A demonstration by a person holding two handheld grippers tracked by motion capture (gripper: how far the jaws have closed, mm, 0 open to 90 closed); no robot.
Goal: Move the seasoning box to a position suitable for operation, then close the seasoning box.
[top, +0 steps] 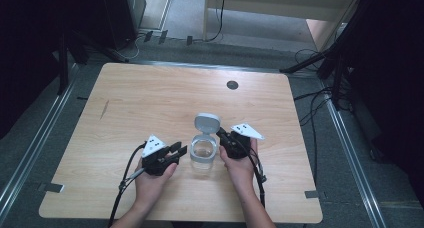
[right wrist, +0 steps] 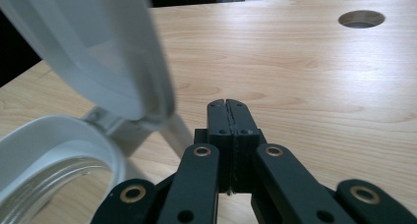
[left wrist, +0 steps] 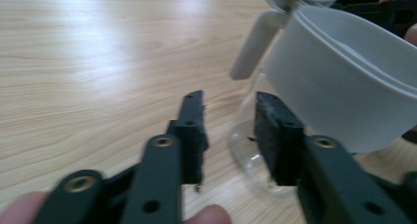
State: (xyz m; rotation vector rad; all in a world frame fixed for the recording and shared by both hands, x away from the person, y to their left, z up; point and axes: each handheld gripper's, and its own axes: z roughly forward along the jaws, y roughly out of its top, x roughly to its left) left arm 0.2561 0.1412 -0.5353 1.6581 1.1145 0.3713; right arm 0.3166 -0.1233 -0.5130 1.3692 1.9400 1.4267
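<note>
A clear glass jar (top: 203, 154) with a pale grey collar stands at the table's middle front, its hinged flip lid (top: 207, 122) swung open and up behind it. My left gripper (top: 179, 149) is open just left of the jar. In the left gripper view the left gripper (left wrist: 228, 130) has nothing between its jaws, and the jar's collar (left wrist: 339, 81) and glass base (left wrist: 248, 160) sit right beside the right jaw. My right gripper (top: 220, 132) is shut by the lid's hinge. In the right gripper view the right gripper (right wrist: 229, 107) holds nothing; the lid (right wrist: 98, 47) and jar rim (right wrist: 59, 135) are at its left.
The wooden table (top: 150, 98) has a round cable hole (top: 232, 85) near its far edge, seen too as the hole (right wrist: 361, 18). Cables (top: 315, 103) lie on the floor at the right, and stands and dark curtains flank both sides.
</note>
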